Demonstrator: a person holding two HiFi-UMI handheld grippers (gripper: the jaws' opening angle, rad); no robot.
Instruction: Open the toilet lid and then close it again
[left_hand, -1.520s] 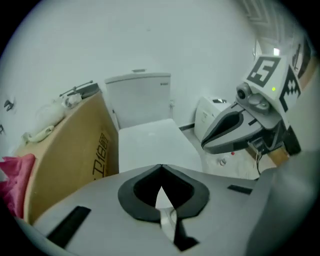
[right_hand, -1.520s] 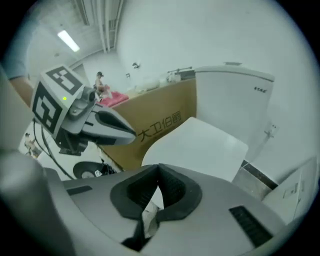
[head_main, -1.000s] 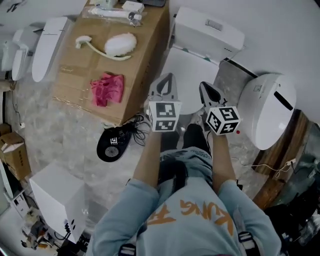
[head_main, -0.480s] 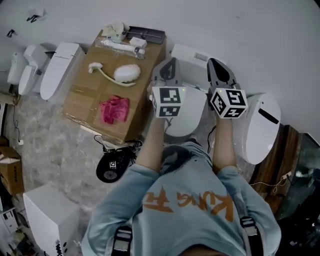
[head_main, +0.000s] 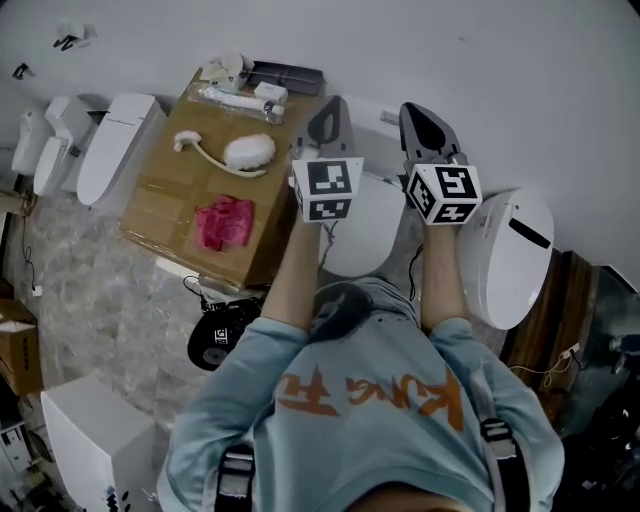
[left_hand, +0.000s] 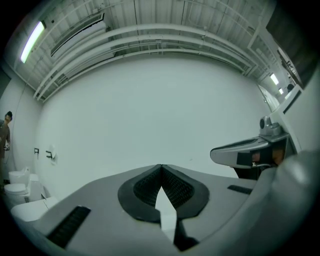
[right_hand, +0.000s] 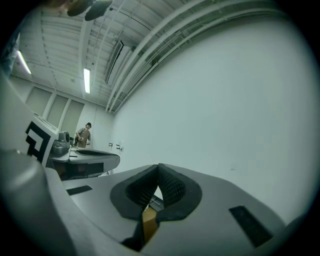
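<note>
Bare wall (head_main: 480, 60) ahead of left hand-held gripper (head_main: 337, 102) and right hand-held gripper (head_main: 413, 108); open air in front of both. Below, toilet (head_main: 362, 238) hemmed in: carton (head_main: 160, 205) just beside on the left, second toilet (head_main: 510, 255) just beside on the right, forearms (head_main: 300, 270) overhead. Open floor (head_main: 90, 290) left of carton, black disc (head_main: 218, 342) near its corner.

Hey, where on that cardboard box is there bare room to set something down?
Freest: the left part of the cardboard box, between its left edge, the white brush behind and the pink cloth to the right. A narrow strip lies between brush and cloth. The far end by the wall is crowded with packaged items and a dark tray.
</note>
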